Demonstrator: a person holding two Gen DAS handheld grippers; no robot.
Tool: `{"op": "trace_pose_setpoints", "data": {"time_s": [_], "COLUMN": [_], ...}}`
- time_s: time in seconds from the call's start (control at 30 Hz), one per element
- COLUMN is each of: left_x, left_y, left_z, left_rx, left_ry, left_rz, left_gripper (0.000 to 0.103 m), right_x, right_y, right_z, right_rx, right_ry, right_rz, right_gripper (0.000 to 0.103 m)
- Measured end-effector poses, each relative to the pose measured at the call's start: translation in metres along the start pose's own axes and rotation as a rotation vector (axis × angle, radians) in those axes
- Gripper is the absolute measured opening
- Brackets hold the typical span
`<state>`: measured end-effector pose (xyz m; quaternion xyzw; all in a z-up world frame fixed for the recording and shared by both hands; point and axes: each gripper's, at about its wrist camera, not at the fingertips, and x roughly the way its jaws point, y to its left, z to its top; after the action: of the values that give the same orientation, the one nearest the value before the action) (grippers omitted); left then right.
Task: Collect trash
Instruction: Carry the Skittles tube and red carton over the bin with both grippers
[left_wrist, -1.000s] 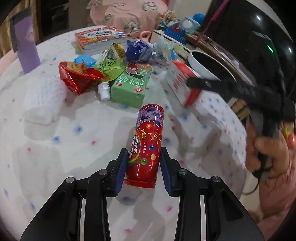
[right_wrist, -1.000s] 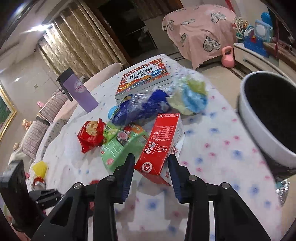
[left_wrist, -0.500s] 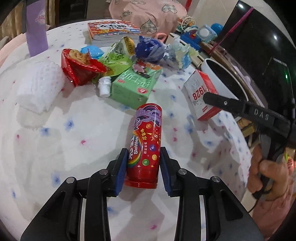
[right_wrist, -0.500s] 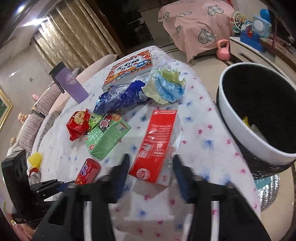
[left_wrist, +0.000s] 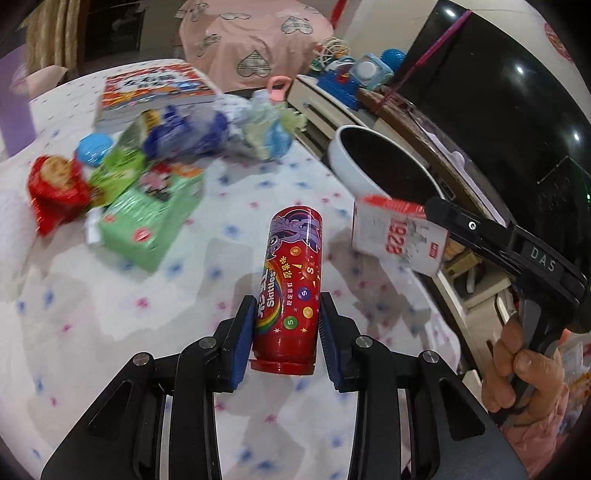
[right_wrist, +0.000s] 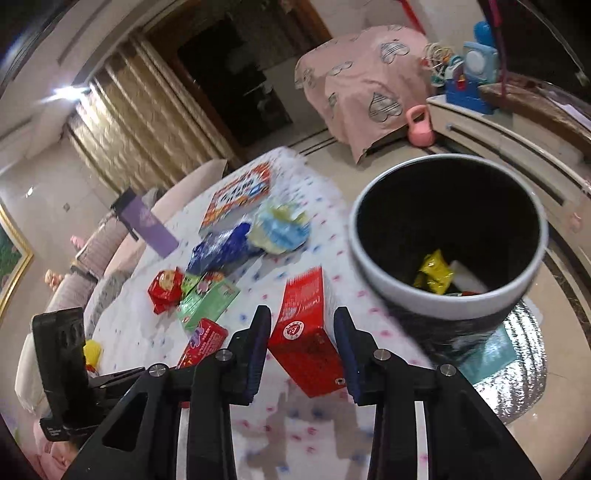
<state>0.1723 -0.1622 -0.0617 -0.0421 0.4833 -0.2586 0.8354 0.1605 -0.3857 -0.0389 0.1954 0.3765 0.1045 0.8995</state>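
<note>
My left gripper pinches Skittles tube; right gripper clamps red carton, jaws just tightened. Bin holds few scraps, blurred; wrappers remain on table.

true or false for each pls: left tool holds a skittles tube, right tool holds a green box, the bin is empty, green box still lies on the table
1. The left tool holds a Skittles tube: true.
2. The right tool holds a green box: false, it grips a red carton.
3. The bin is empty: false, a yellow wrapper lies inside.
4. The green box lies on the table: true.
</note>
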Motion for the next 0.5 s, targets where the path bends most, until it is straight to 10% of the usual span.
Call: {"op": "trace_pose_setpoints", "data": {"time_s": [0.5], "left_x": [0.011], "left_y": [0.001], "left_z": [0.008], "left_rx": [-0.017], "left_ry": [0.019], "left_rz": [0.020], "left_gripper": [0.032], "right_x": [0.019], "right_y": [-0.010], "right_z": [-0.023], "right_rx": [-0.048], "right_ry": [0.129], "right_rz": [-0.004], "right_gripper": [0.044]}}
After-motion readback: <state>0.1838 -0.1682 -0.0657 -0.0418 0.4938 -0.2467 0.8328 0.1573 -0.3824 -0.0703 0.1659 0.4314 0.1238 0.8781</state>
